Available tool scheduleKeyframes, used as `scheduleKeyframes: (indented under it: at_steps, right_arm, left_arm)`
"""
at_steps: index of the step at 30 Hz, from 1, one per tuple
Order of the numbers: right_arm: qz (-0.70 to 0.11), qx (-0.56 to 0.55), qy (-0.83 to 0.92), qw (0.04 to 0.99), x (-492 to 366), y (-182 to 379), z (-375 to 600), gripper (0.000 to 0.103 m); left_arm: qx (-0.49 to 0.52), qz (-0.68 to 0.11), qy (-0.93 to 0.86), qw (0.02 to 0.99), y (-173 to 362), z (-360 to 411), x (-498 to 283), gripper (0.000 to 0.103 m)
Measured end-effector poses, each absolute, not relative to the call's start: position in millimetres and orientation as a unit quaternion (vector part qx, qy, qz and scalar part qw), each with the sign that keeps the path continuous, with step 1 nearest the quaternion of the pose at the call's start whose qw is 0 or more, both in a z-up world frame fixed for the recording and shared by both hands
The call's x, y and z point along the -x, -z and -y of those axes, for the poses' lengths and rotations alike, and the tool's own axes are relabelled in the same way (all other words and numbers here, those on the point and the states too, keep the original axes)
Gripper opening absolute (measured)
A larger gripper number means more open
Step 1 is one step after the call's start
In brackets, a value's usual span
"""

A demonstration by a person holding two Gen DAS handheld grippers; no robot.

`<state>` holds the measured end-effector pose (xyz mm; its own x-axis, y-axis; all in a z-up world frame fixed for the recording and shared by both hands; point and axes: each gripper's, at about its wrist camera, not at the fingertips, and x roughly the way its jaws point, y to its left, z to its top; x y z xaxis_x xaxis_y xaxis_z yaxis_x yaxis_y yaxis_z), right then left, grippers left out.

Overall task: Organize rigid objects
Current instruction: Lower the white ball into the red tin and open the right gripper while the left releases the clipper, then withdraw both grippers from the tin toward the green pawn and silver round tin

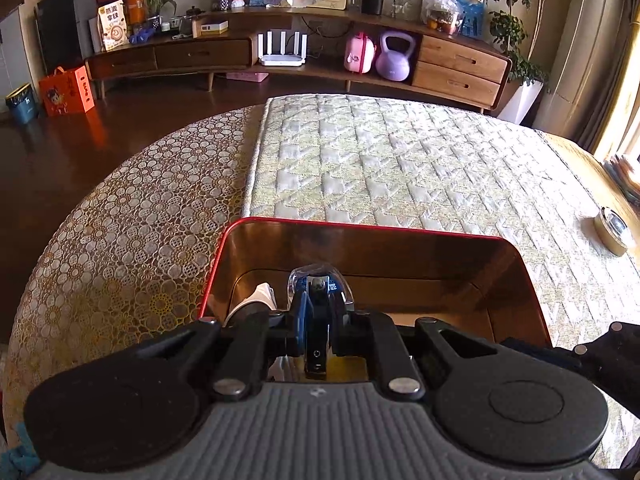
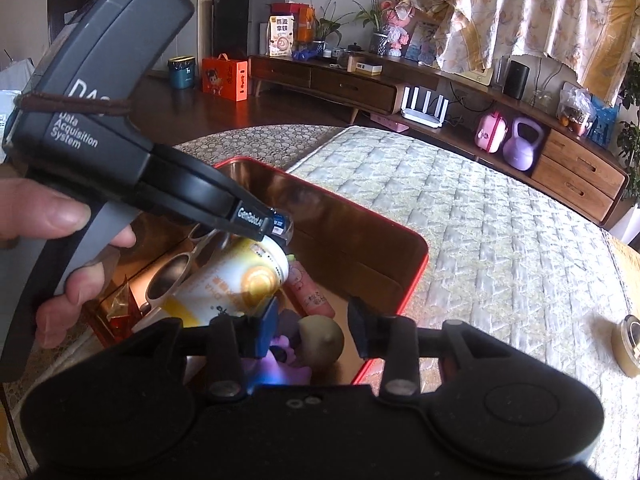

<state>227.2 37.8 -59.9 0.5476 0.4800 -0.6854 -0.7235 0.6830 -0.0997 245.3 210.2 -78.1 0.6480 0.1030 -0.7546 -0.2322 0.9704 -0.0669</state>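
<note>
A red-rimmed tin box (image 1: 360,226) (image 2: 416,276) stands on the covered table. My left gripper (image 1: 317,300) (image 2: 276,227) hangs over it, shut on a small clear-wrapped item with a blue label (image 1: 320,274) (image 2: 282,229). A hand (image 2: 60,216) grips its handle. Inside the box lie a yellow and white can (image 2: 240,280), sunglasses (image 2: 172,276), a pink tube (image 2: 312,294), a purple toy (image 2: 288,364) and a brownish round object (image 2: 322,338). My right gripper (image 2: 314,330) stands open just above the round object, and its pads do not touch it.
A small gold round tin (image 1: 614,230) (image 2: 630,346) sits on the quilted cloth (image 1: 400,160) to the right. A lace cloth (image 1: 140,220) covers the table's left side. A low wooden cabinet (image 1: 460,68) with a purple kettlebell (image 1: 394,58) stands across the floor.
</note>
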Motion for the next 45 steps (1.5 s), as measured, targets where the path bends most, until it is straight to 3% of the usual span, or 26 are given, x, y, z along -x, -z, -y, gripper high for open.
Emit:
scheduleKeyframes:
  at_steps: [15,19,34,36,38,45]
  right_arm:
    - [-0.332,0.150,-0.352,0.862,-207.9,32.9,-14.8,0.045]
    - [-0.327,0.139,-0.352,0.866,-196.5,24.0,-5.5,0.057]
    - [-0.304,0.101,-0.353,0.879,-154.0,-4.9,36.5,0.074]
    - [-0.304,0.095,-0.352,0.880,-150.2,-6.3,44.1,0.076]
    - [-0.305,0.088,-0.352,0.881,-146.1,-7.2,52.5,0.078]
    - [-0.294,0.074,-0.352,0.885,-128.0,-11.1,82.7,0.091]
  left_arm:
    - [0.081,-0.393,-0.088,0.912,48.9,-204.5,-211.4,0.012]
    - [0.084,-0.387,-0.081,0.915,39.8,-201.3,-196.1,0.012]
    - [0.079,-0.371,-0.061,0.923,14.5,-174.1,-142.1,0.013]
    - [0.078,-0.368,-0.052,0.925,12.6,-169.4,-133.9,0.017]
    - [0.077,-0.365,-0.049,0.927,10.8,-164.0,-126.2,0.029]
    - [0.085,-0.350,-0.042,0.932,7.1,-144.9,-103.4,0.056]
